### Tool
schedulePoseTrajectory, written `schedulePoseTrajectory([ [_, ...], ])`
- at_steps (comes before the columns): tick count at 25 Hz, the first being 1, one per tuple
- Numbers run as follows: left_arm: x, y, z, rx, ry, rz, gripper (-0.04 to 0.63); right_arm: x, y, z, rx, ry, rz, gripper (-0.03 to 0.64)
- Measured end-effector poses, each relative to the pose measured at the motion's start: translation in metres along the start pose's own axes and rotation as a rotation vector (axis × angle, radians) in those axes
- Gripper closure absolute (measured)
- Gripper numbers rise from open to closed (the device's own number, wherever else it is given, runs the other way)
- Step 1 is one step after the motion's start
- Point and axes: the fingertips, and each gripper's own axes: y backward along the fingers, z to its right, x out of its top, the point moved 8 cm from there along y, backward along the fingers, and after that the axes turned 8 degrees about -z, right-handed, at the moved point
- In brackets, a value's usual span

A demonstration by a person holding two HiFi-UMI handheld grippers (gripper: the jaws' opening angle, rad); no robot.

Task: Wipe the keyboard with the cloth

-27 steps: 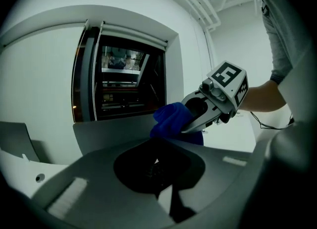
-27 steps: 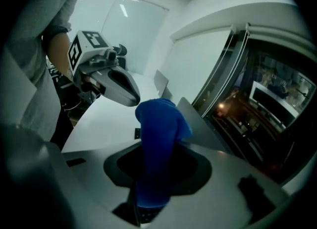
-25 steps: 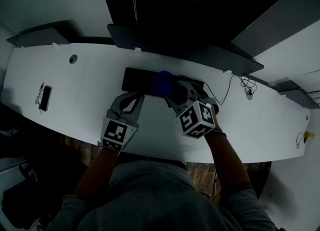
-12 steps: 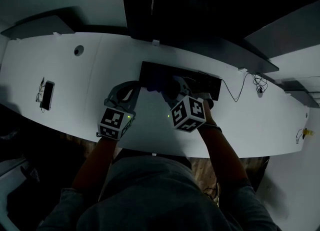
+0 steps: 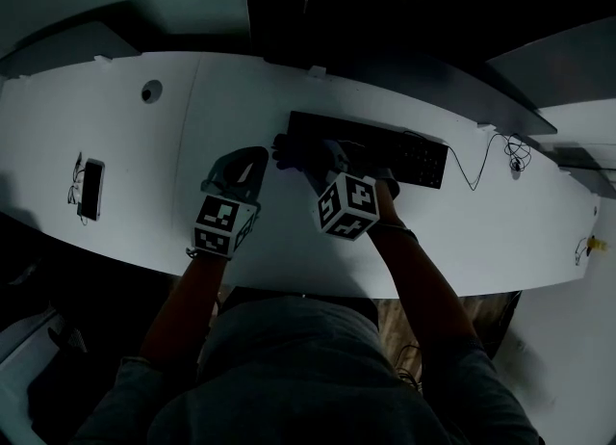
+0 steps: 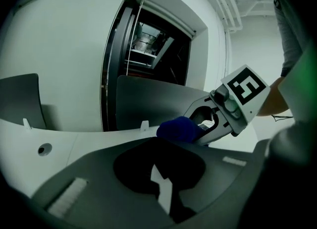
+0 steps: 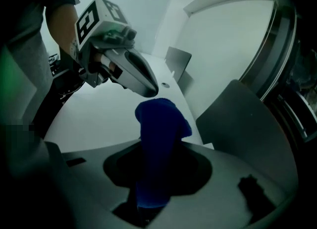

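A black keyboard (image 5: 385, 152) lies across the white desk (image 5: 144, 154). My right gripper (image 5: 310, 159) is shut on a blue cloth (image 5: 306, 151), which rests on the keyboard's left end. In the right gripper view the cloth (image 7: 158, 134) sticks up from between the jaws. My left gripper (image 5: 243, 166) hovers just left of the keyboard, its jaws together with nothing between them. The left gripper view shows the right gripper (image 6: 218, 121) and the cloth (image 6: 179, 129) beside it.
A phone (image 5: 89, 188) lies near the desk's left front edge. A round cable hole (image 5: 151, 92) is at the back left. A cable (image 5: 496, 159) runs right from the keyboard. A dark monitor (image 5: 385, 19) stands behind the keyboard.
The right gripper has slid the cloth leftwards along the keyboard, from its left-middle to its left end. The left gripper has stayed beside the keyboard's left end.
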Motion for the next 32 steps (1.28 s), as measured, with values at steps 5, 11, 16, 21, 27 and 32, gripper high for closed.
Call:
schedulePoseTrajectory([
  [5, -0.01, -0.017, -0.015, -0.002, 0.024, -0.024, 0.588, 0.004, -0.037, -0.003, 0.03, 0.023, -0.038, 0.479],
  [11, -0.025, -0.026, -0.025, 0.0, 0.045, -0.05, 0.588, 0.008, -0.07, -0.008, 0.065, 0.039, -0.07, 0.479],
  [16, -0.032, -0.027, -0.029, 0.005, 0.06, -0.065, 0.588, 0.009, -0.086, -0.01, 0.082, 0.048, -0.072, 0.479],
  [21, -0.034, -0.029, -0.026, 0.006, 0.068, -0.064, 0.588, 0.005, -0.092, -0.008, 0.08, 0.039, -0.051, 0.479],
  [27, -0.032, -0.034, -0.019, 0.004, 0.065, -0.064, 0.588, -0.001, -0.089, -0.009, 0.084, 0.04, -0.049, 0.479],
  [32, -0.03, -0.038, -0.013, 0.002, 0.056, -0.065, 0.588, -0.006, -0.087, -0.009, 0.086, 0.022, -0.044, 0.479],
])
